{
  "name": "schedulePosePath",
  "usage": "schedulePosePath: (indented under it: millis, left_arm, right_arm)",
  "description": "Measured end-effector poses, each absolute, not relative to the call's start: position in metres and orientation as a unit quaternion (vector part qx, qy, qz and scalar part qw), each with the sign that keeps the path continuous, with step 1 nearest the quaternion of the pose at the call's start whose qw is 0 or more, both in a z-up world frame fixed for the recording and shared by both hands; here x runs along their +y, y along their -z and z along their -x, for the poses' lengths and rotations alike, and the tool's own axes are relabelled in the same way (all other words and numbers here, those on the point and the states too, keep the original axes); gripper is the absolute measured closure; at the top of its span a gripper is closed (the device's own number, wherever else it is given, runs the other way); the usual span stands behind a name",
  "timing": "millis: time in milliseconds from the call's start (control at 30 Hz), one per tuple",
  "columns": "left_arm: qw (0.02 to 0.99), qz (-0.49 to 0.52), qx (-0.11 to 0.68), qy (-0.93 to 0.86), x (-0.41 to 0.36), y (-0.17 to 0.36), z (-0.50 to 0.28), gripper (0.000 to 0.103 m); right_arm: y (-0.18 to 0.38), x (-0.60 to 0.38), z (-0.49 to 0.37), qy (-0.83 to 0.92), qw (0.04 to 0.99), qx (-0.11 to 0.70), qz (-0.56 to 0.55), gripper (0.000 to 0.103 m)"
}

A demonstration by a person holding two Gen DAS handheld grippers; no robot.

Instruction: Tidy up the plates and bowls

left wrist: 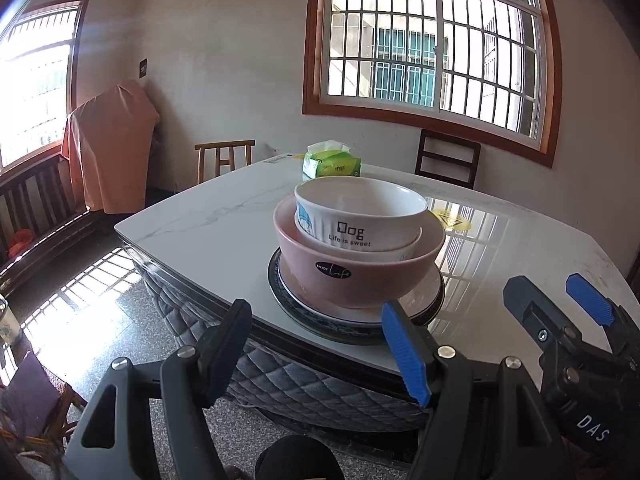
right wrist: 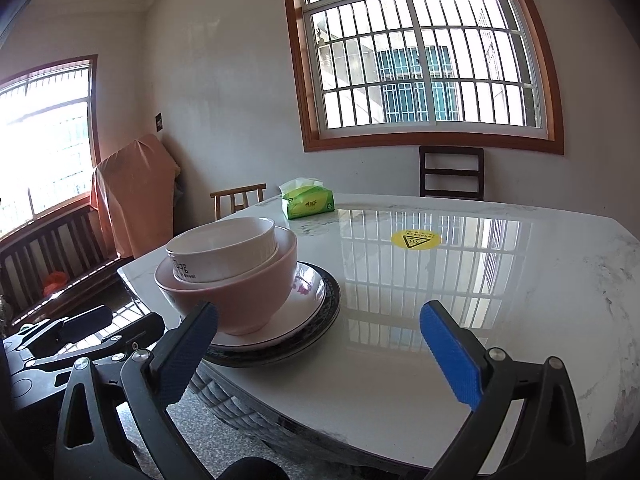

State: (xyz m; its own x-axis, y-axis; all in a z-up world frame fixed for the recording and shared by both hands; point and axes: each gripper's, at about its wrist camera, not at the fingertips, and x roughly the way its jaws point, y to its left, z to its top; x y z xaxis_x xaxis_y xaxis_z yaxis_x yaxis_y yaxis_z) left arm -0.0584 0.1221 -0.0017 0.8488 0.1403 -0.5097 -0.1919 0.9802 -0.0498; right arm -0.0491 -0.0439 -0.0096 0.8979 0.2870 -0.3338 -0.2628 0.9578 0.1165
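marble-white and glossy, the tabletop (right wrist: 460, 320) carries one tidy stack near its left front corner, close to the front edge: a dark-rimmed plate (right wrist: 330, 312) at the bottom, a white plate (right wrist: 308, 304) on it, a pink bowl (left wrist: 360, 276) sitting on that, and a white bowl (left wrist: 360, 216) printed "dog" nested inside the pink one. a thin white rim shows between the two bowls — it may be a third bowl, i cannot tell. the white bowl sits a little tilted, not quite level in its nest.

the left claw (left wrist: 320, 344) hangs just off the front edge, fingers wide apart and holding nothing, pointed at the stack. the right claw (right wrist: 320, 356) is also spread apart and bare, hovering over the front edge just right of the stack.

judging from this, the sorting looks essentially done — big under small, plates under bowls, no loose crockery anywhere in view. what might remain is levelling the top bowl. a green tissue pack (right wrist: 308, 202) at the far edge and a yellow sticker (right wrist: 416, 239) are not part of the job
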Motion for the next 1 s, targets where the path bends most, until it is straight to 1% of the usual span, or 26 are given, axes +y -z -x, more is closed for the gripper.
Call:
schedulePosePath:
  millis: [400,1000]
  left_arm:
    - [0.957,0.037,0.273,-0.094,0.11,0.002,0.064,0.034]
    - [0.956,0.038,0.276,-0.096,0.108,-0.001,0.071,0.034]
  right_arm:
    - [0.006,-0.053,0.061,-0.138,0.978,0.154,-0.032,0.001]
    - [0.005,-0.055,0.07,-0.138,0.979,0.15,-0.028,0.001]
